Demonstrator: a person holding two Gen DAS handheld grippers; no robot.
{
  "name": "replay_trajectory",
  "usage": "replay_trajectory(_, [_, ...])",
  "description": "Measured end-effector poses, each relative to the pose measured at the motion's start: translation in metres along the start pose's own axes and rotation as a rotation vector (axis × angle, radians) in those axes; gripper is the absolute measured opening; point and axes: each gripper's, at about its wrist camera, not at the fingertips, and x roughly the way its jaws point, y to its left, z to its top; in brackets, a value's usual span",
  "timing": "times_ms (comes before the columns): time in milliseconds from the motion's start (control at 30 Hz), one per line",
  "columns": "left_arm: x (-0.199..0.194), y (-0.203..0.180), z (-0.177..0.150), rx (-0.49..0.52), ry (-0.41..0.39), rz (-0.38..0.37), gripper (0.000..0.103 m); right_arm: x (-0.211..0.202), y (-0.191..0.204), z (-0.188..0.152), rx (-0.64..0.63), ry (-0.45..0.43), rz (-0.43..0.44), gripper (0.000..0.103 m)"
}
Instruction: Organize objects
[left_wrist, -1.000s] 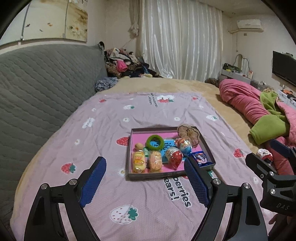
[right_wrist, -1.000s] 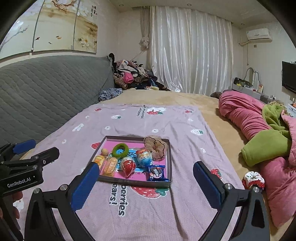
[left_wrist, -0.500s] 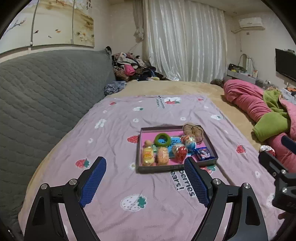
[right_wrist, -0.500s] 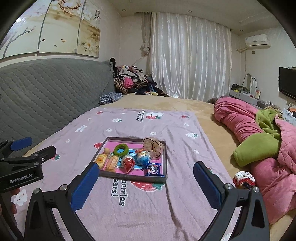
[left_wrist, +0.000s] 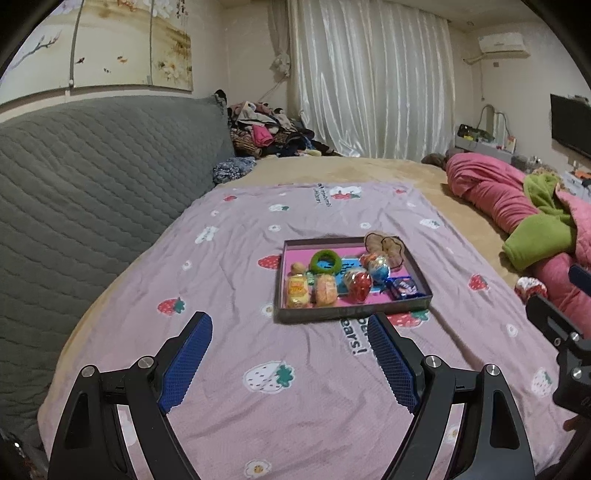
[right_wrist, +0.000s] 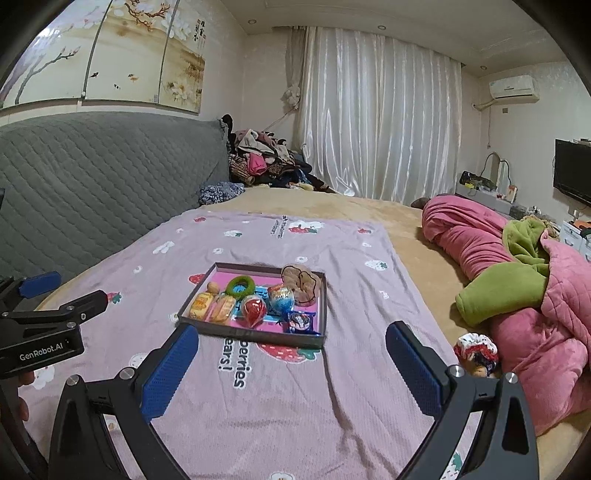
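I hold both grippers above the near part of a lilac strawberry-print blanket spread over the bed. My left gripper has its blue-padded fingers spread wide, with nothing between them. My right gripper is equally wide and empty, its pads clear of every object. The shallow tray with a pink floor sits on the blanket ahead of both grippers, well apart from the fingertips. Inside the tray lie a green ring, two yellow-orange wrapped snacks side by side at the left, a red egg-shaped toy, a blue-and-white egg-shaped toy, a dark blue snack packet at the near right corner and a small tan ball. A brown scrunchie rests across the far right corner of the tray, over its rim. A red-and-white scrunchie lies off the blanket to the right, just beside the pink quilt. A green fleece lies folded on that quilt.
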Motion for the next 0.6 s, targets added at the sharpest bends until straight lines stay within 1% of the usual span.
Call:
replay_trajectory(100, [-0.003, -0.001, -0.006, 0.009, -0.009, 0.009, 0.087, -0.005, 0.0, -0.005, -0.01, -0.004, -0.008, 0.102])
replay_trajectory(333, [-0.005, -0.003, -0.017, 0.024, -0.012, 0.001, 0.087, -0.007, 0.001, -0.011, -0.014, 0.0, -0.011, 0.102])
replay_trajectory(500, [0.0, -0.001, -0.024, 0.009, 0.003, -0.037, 0.087, -0.006, 0.002, -0.016, -0.013, -0.002, -0.011, 0.102])
replay_trajectory(600, [0.003, -0.001, -0.027, 0.013, 0.01, -0.03, 0.087, -0.005, 0.001, -0.018, -0.008, -0.002, -0.01, 0.102])
